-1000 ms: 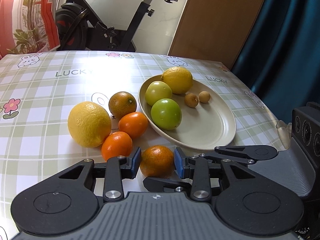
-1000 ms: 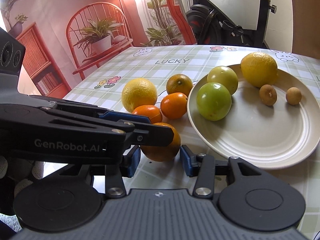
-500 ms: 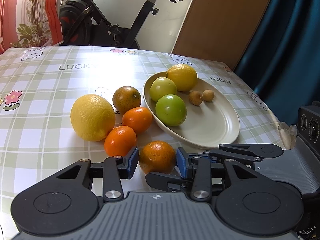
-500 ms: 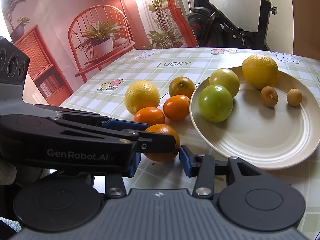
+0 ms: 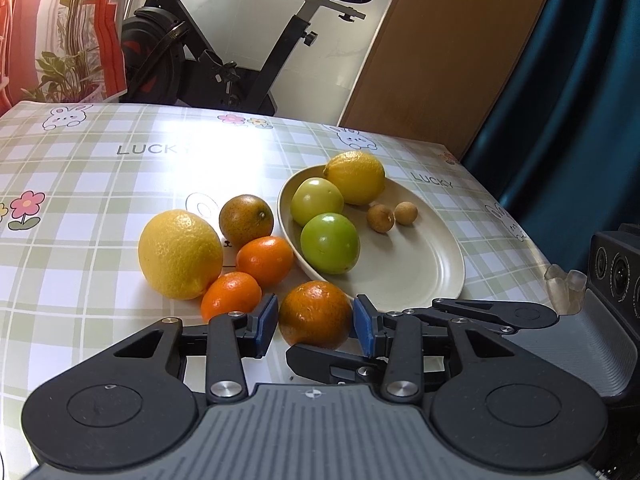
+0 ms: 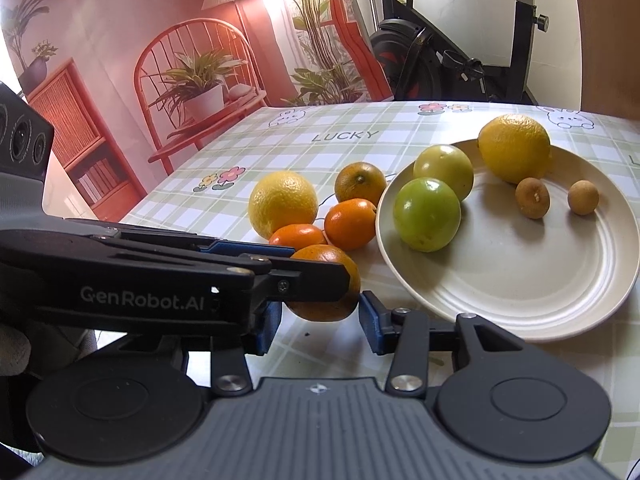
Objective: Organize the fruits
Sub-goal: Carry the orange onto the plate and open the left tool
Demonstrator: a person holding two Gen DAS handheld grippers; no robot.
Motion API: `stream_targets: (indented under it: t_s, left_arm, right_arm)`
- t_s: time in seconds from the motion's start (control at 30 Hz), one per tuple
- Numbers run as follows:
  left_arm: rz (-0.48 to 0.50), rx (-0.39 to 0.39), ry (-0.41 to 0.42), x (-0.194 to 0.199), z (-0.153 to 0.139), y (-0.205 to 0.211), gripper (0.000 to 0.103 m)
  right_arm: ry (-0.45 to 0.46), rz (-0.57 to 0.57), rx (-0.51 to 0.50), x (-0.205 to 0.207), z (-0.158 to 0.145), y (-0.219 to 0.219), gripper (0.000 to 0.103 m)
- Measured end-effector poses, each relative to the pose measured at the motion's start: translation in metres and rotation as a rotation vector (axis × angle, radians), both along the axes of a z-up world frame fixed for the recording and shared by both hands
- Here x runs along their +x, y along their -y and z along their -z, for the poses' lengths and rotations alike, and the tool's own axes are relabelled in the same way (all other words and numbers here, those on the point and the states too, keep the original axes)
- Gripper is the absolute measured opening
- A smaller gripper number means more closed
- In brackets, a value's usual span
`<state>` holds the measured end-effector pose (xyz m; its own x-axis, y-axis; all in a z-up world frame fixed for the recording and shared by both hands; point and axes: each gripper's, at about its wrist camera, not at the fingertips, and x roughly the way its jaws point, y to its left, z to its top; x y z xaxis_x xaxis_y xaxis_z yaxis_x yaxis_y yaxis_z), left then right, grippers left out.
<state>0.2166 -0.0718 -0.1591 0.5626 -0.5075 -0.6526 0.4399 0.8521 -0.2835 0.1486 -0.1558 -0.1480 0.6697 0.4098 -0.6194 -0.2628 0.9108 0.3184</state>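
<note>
Left gripper [image 5: 314,324] sat around the nearest orange [image 5: 315,314], blue pads flanking it with slight gaps, not clamping. Right gripper [image 6: 320,322] was parted just behind that orange, nothing between its pads. Plate [image 5: 432,276] lay ahead and right of the left gripper.

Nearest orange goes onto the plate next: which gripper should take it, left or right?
Left, probably. The nearest orange sits squarely between the left gripper's open blue pads. From the right gripper's camera, a left finger crosses in front and hides part of that orange.
</note>
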Motion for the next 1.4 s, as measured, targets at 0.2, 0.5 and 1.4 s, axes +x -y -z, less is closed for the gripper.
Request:
stream_targets:
  t_s: [0.2,0.5,1.4]
  left_arm:
    - [0.031,-0.002,0.043,0.005,-0.022,0.012,0.044]
    - [0.096,-0.034,0.058,0.027,-0.042,0.046,0.044]
    - [0.106,0.078,-0.074,0.097,0.010,0.106,0.045]
  right_arm:
    - [0.056,0.040,0.004,-0.002,-0.021,0.008,0.045]
    - [0.107,0.139,0.021,0.003,-0.047,0.039,0.045]
    - [-0.029,0.221,-0.031,0.059,0.001,0.089,0.045]
